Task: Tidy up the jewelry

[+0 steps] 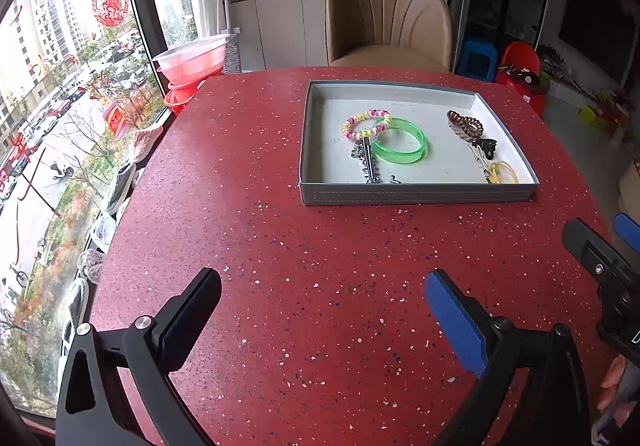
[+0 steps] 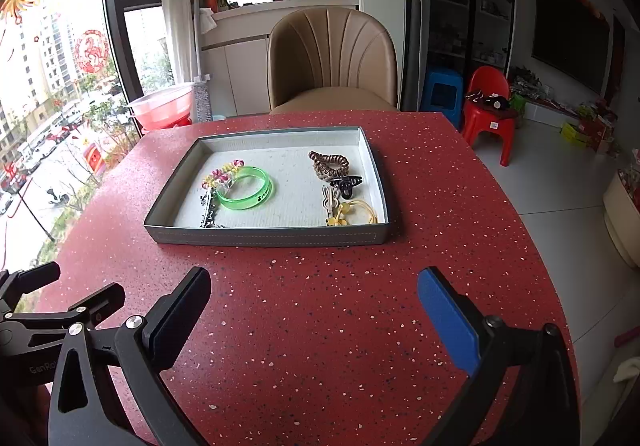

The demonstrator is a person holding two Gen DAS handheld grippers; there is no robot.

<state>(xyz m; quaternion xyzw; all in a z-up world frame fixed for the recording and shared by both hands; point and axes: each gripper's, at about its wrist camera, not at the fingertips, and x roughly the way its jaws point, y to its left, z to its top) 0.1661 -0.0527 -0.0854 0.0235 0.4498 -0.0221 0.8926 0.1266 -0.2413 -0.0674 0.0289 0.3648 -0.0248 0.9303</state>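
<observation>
Left wrist view: both the left gripper (image 1: 322,310) and right gripper (image 2: 314,308) gape wide, empty, near the shallow grey rectangular tray (image 1: 416,195). Sorting looks finished; next probably withdrawing.

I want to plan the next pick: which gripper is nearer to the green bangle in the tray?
Probably the left gripper, though only slightly. The green bangle lies ahead of it, slightly right; from the right gripper it lies ahead and to the left. Both hover short of the tray.

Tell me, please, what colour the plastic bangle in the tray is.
Translucent green plastic bangle, clearest in the right wrist view.
</observation>
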